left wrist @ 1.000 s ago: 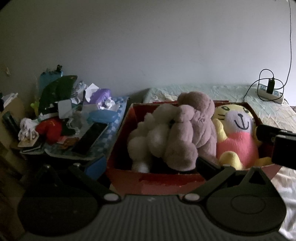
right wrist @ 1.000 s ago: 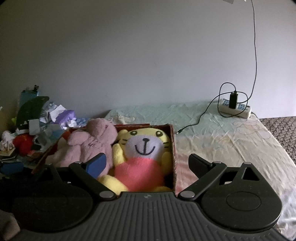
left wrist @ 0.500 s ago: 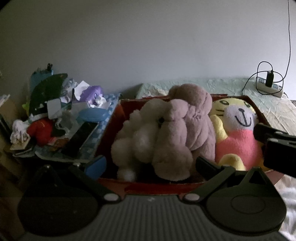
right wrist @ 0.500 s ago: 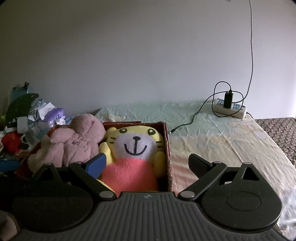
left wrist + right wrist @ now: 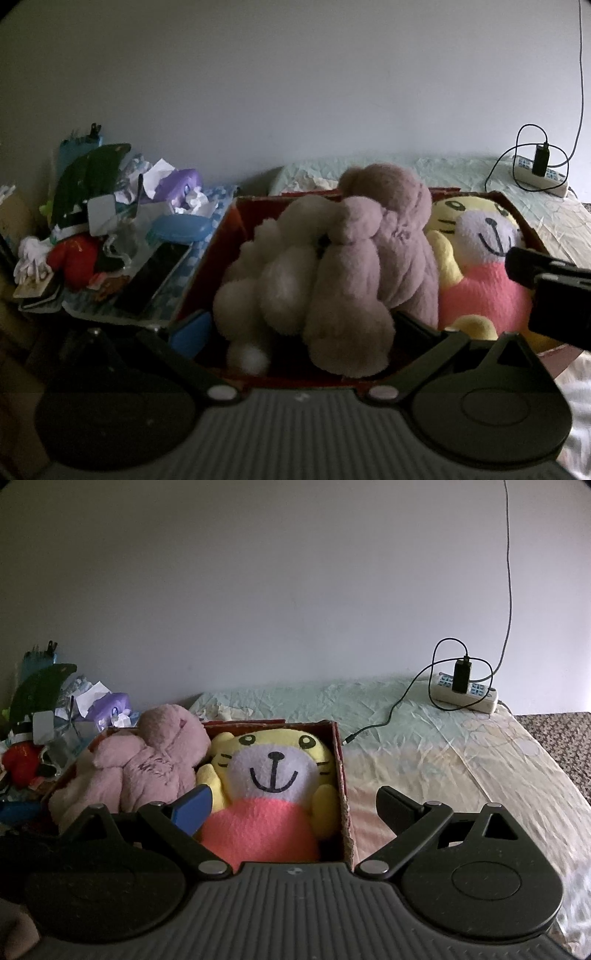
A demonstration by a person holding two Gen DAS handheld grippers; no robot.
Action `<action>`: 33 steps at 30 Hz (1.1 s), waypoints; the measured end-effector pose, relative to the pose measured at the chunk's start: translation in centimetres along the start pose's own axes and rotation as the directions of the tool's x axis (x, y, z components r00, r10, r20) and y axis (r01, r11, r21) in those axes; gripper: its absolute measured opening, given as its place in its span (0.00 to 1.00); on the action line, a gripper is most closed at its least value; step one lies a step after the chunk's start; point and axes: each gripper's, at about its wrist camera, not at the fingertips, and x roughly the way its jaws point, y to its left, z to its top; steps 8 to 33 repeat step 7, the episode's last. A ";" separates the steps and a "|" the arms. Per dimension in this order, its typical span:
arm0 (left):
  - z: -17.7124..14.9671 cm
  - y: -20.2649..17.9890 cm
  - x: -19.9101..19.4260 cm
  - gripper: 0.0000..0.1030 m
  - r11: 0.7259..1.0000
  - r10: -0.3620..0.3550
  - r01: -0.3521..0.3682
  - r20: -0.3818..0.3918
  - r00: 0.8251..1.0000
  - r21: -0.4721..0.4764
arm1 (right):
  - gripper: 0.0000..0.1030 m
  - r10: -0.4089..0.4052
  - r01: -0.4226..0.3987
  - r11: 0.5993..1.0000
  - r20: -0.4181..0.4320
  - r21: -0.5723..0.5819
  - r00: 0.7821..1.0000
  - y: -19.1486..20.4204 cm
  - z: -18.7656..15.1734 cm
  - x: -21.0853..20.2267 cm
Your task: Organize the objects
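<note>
Cluttered side surface (image 5: 155,295), far left — carrying a red plush item (image 5: 74,258), a dark phone (image 5: 153,277), a blue oval case (image 5: 181,229), a purple soft toy (image 5: 181,184) and crumpled papers; details are lying in dim light.

Left hand-held gripper (image 5: 299,325) — fingers standing spread wide, a blue-padded tip (image 5: 192,330) sitting at the box's near left corner, the other finger showing dark beside the plush; nothing is being pinched.

Red cardboard box (image 5: 236,221) — resting on the bed (image 5: 424,738), its near wall lying just under both cameras.

Beige-pink plush animal (image 5: 332,266) — filling the box's left half, slumped forward, pressing against its neighbour.

Yellow tiger plush (image 5: 273,771) — sitting in the box's right half, pink body, white face turned up, touching the right wall.

Right hand-held gripper (image 5: 295,808) — fingers spread wide, blue-padded tip (image 5: 194,806) hanging over the tiger's arm, the other finger hovering outside the box over the sheet; it is holding nothing. Its black body is also showing at the right edge of the left wrist view.

White power strip (image 5: 467,696) — lying at the bed's far right with a black charger (image 5: 461,675) plugged in, cable looping across the sheet.
</note>
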 end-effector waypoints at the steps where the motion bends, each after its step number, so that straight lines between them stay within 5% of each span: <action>1: 0.0 0.1 0.0 1.00 1.000 -0.002 0.002 0.002 1.000 -0.005 | 0.95 0.000 0.000 1.000 -0.001 -0.002 1.000 0.0 0.0 0.0; 33: 0.2 0.1 0.1 0.99 1.000 -0.016 0.017 0.016 1.000 -0.014 | 0.95 0.001 -0.001 1.000 0.003 -0.002 1.000 0.1 0.0 0.1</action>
